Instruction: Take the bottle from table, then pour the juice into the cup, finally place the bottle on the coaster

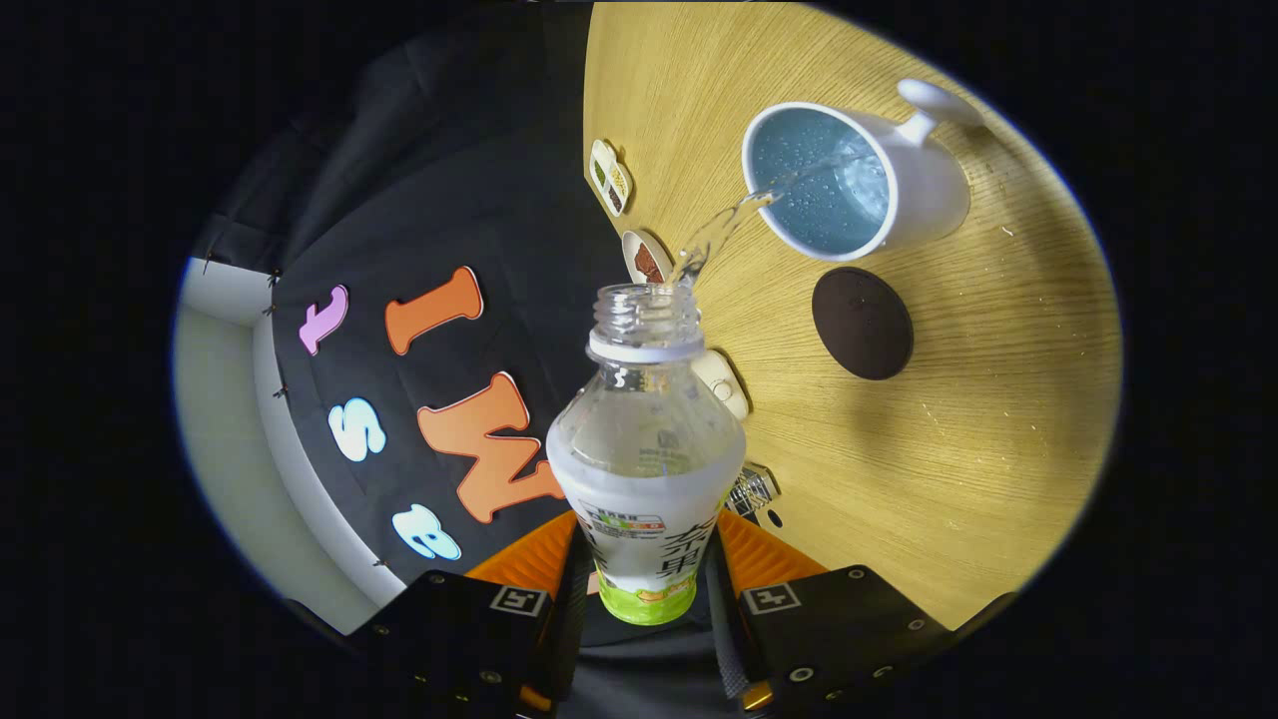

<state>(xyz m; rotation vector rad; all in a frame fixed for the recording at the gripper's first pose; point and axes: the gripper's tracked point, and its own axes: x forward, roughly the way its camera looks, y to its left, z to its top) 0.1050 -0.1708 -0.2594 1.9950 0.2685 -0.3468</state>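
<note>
My gripper (646, 574) is shut on a clear plastic bottle (647, 449) with a white and green label, both orange fingers (754, 554) pressing its lower body. The uncapped bottle is tipped sideways over the wooden table (958, 439). A clear stream of liquid (721, 228) runs from its mouth into a white mug (854, 180) with a blue inside, which holds some liquid. A round dark brown coaster (862, 323) lies on the table beside the mug, beyond the bottle's neck.
Small items line the table's edge by the black cloth wall: a little white tray with compartments (610, 177), a small dish with something brown (646, 257), a white object (723, 382) behind the bottle, and a shiny metal thing (754, 489) near the right finger.
</note>
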